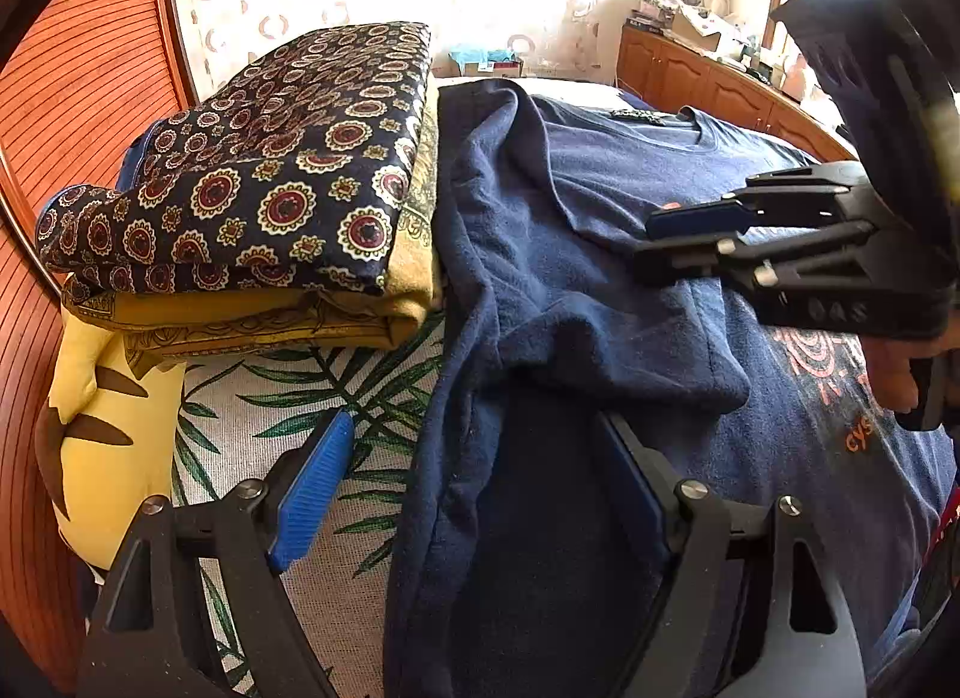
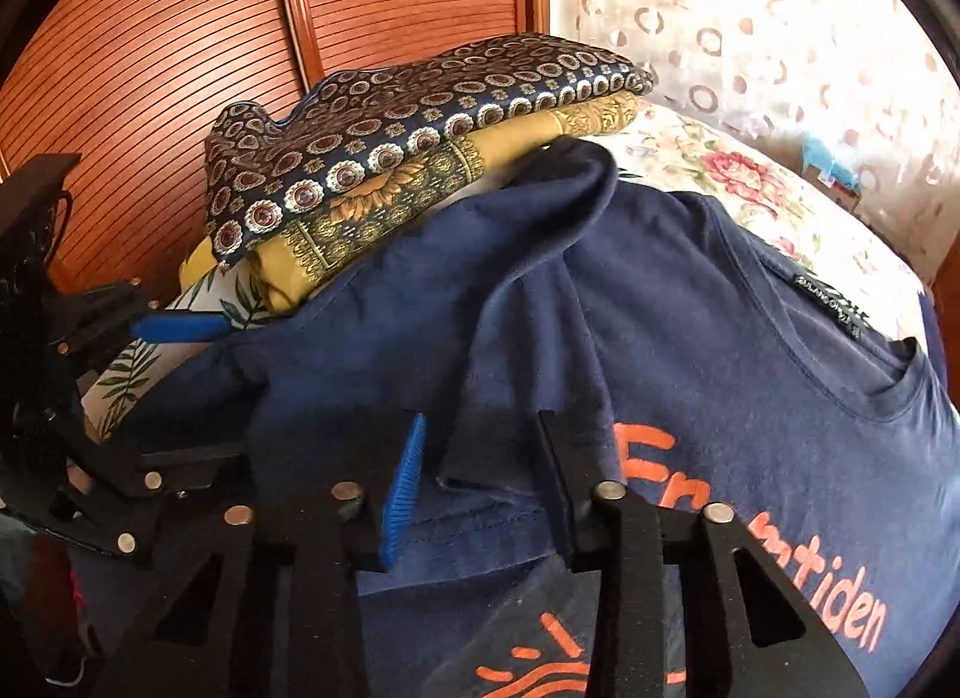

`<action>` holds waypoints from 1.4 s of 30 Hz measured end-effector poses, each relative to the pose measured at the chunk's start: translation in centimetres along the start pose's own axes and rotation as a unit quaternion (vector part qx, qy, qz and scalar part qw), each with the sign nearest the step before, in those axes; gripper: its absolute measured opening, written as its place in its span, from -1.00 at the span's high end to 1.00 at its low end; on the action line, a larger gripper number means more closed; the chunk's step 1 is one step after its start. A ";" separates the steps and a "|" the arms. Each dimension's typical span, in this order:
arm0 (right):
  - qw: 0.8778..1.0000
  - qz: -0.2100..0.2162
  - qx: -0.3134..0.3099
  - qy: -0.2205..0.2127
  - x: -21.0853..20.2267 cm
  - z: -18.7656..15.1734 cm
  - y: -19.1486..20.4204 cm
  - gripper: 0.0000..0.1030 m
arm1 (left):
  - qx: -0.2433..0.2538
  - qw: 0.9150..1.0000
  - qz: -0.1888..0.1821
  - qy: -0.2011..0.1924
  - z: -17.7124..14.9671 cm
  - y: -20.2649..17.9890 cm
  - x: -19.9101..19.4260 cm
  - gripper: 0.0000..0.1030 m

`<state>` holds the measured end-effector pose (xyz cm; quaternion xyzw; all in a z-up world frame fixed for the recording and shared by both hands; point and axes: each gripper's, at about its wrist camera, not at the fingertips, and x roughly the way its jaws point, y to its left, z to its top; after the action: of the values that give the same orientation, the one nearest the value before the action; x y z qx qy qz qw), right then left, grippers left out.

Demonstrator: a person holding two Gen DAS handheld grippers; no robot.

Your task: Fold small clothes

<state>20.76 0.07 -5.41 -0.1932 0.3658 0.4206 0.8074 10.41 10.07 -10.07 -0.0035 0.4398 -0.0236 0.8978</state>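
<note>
leaf-print bedspread [image 1: 288, 416], navy t-shirt [image 1: 600, 170], open tongs [image 1: 474, 494]

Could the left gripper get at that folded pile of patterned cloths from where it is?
Probably yes. The left gripper is open over the navy T-shirt's edge, and the folded pile sits ahead to its left with nothing between.
</note>
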 end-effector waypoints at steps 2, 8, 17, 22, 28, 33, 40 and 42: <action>1.000 -0.017 -0.004 0.000 0.3 0.1 -0.2 0.80 | 0.000 1.000 0.000 0.000 0.0 0.0 0.0 -0.58; 0.997 -0.050 0.050 -0.037 -1.2 0.3 -2.6 0.91 | 0.000 1.000 0.000 0.000 0.0 0.0 0.0 -0.58; 0.987 -0.083 0.134 -0.028 -2.0 -0.7 -7.6 0.58 | -0.005 1.000 0.003 0.002 0.0 0.2 0.2 -0.67; 0.987 -0.100 0.126 -0.029 -2.7 -2.0 -8.0 0.15 | -0.005 1.000 0.003 0.002 0.0 0.2 0.2 -0.67; 0.986 -0.126 0.111 -0.018 -5.0 -5.9 -7.8 0.14 | -0.005 1.000 0.003 0.002 0.0 0.2 0.2 -0.67; 0.981 -0.160 0.108 -0.010 -7.5 -9.3 -8.4 0.13 | -0.005 1.000 0.003 0.001 0.0 0.2 0.2 -0.67; 0.976 -0.163 0.145 0.010 -8.8 -12.3 -10.6 -0.19 | -0.005 1.000 0.003 0.001 0.0 0.2 0.2 -0.67; 0.973 -0.166 0.157 0.003 -9.3 -12.6 -11.3 -0.38 | -0.005 1.000 0.003 0.002 0.0 0.2 0.2 -0.67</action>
<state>21.14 -19.21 -6.63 -0.1231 0.3923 0.2173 0.8853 10.52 10.27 -10.21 -0.0067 0.4413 -0.0188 0.8971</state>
